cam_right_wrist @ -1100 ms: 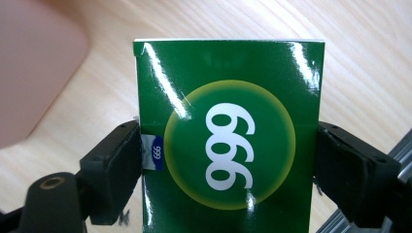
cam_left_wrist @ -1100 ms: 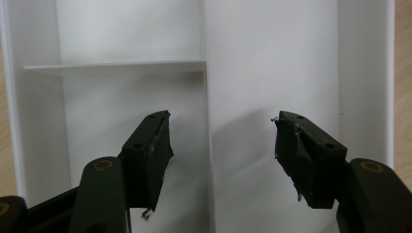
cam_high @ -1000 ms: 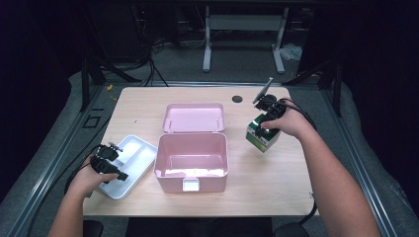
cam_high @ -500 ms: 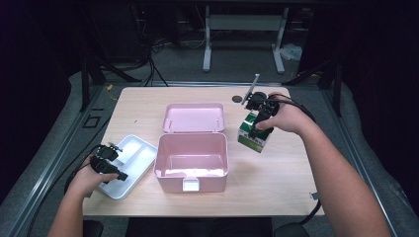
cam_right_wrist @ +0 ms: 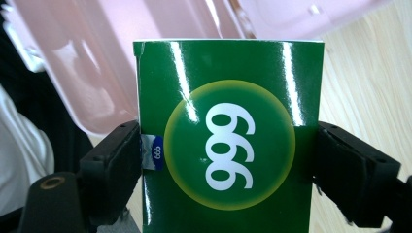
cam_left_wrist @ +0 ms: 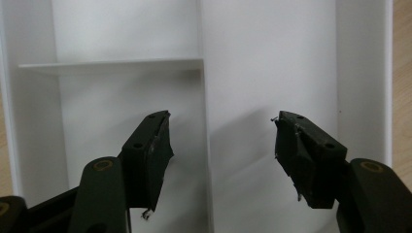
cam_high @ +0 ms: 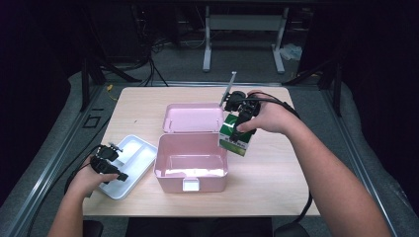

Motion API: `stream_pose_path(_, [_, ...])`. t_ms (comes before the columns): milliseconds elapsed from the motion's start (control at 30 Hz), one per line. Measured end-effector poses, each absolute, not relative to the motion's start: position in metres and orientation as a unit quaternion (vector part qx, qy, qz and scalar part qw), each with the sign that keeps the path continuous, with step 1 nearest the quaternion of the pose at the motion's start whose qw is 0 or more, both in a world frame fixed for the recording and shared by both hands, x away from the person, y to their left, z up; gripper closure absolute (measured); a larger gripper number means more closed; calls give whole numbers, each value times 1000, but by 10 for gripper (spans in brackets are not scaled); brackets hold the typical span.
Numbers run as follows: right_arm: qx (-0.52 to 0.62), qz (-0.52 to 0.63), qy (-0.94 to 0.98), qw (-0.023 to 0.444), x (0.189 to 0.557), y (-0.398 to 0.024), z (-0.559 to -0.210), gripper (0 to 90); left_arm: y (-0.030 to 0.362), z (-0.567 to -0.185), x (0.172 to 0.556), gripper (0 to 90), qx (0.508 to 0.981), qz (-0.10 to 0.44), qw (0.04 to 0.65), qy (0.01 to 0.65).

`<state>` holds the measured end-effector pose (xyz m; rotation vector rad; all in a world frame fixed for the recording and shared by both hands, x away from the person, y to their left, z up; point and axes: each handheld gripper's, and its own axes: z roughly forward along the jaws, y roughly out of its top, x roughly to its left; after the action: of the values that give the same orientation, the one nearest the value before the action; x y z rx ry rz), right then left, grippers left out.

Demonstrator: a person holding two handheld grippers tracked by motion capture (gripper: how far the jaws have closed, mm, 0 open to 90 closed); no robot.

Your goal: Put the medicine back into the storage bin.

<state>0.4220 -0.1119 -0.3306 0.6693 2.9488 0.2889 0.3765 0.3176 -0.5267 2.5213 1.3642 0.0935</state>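
**Inspector:** Report the right tool (cam_high: pixel 241 120).

**Assistant:** It is clenched on a green carton (cam_high: pixel 235 138), one jaw on each narrow side. The right gripper view shows a glossy face printed with "999" in a yellow-ringed disc (cam_right_wrist: pixel 228 145). The carton hangs clear of the bench (cam_high: pixel 281 187), tilted, at the right rim of the open pink storage box (cam_high: pixel 190 170), partly over the box and partly over the bench. The box's lid (cam_high: pixel 193 117) stands open behind it.

**Inspector:** How will the carton handle?

**Assistant:** My judgement is that it is light, thin card: stiff along its edges, liable to dent across its broad faces if squeezed hard. The glossy print looks slippery. The side-to-side hold in use suits it, since the narrow panels resist crushing better. The jaws sit low on the carton, so it may swing if tilted further.

**Inspector:** Contents?

**Assistant:** Cannot tell; the carton is closed.

**Inspector:** The left tool (cam_left_wrist: pixel 218 145)?

**Assistant:** Released, jaws well apart and grasping nothing. It hovers over a white divided tray (cam_high: pixel 143 160), which lies on the bench just left of the pink box. In the left gripper view the jaws straddle the tray's long partition (cam_left_wrist: pixel 204 97); whether they touch the floor of the tray I cannot tell. The visible compartments hold nothing.

**Inspector:** Risk?

**Assistant:** The carton catching the box rim as it goes in.
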Motion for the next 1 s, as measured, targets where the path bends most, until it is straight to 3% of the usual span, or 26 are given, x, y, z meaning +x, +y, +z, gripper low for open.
stream_pose_path(100, [201,87,974,52,418,-97,-330,160,318,-527,377,379,872,32,135,469])
stream_pose_path(167, [194,147,970,18,417,-90,-338,160,318,-527,377,379,872,31,135,469])
stream_pose_path(200, [189,80,977,54,415,-83,-330,160,318,-527,377,379,872,31,135,469])
stream_pose_path(333, [178,122,976,30,413,-71,-338,160,318,-527,377,379,872,32,135,469])
stream_pose_path(367, [173,89,980,46,412,-66,-334,160,318,-527,377,379,872,31,135,469])
stream_pose_path(500, [164,94,981,40,410,-58,-335,160,318,-528,377,379,872,30,134,470])
stream_pose_path(533, [162,134,977,17,410,-57,-340,160,318,-528,377,378,871,30,135,471])
stream_pose_path(1000, [35,89,994,44,401,-40,-351,159,317,-529,377,379,874,27,133,467])
